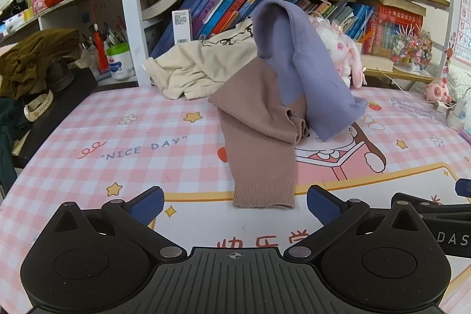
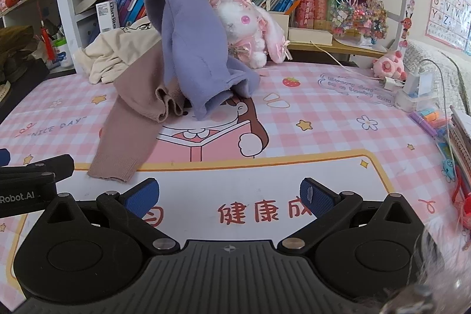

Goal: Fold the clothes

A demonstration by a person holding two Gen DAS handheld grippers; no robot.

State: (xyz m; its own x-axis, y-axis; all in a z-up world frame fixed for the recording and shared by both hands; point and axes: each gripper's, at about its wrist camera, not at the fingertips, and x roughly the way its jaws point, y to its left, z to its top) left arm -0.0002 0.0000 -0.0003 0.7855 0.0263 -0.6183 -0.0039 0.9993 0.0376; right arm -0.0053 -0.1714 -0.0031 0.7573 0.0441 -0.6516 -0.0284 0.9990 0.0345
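Observation:
A brown and purple knit sweater (image 1: 262, 137) lies heaped on the pink checked desk mat (image 1: 117, 137). Its purple part (image 1: 306, 61) stands up in a peak, and one brown sleeve with a ribbed cuff (image 1: 263, 194) stretches toward me. A cream garment (image 1: 200, 66) lies crumpled behind it. My left gripper (image 1: 234, 203) is open and empty, just short of the cuff. My right gripper (image 2: 229, 196) is open and empty over the mat, right of the sleeve (image 2: 117, 149). The sweater's purple part (image 2: 191, 49) and the cream garment (image 2: 117, 55) also show in the right wrist view.
A bookshelf (image 1: 265, 5) full of books stands behind the desk. A white plush rabbit (image 2: 250, 28) sits behind the sweater. A pink toy (image 2: 388, 65), chargers and cables (image 2: 412, 87) and pens (image 2: 432, 122) line the right edge. Olive cloth (image 1: 32, 58) lies at the left.

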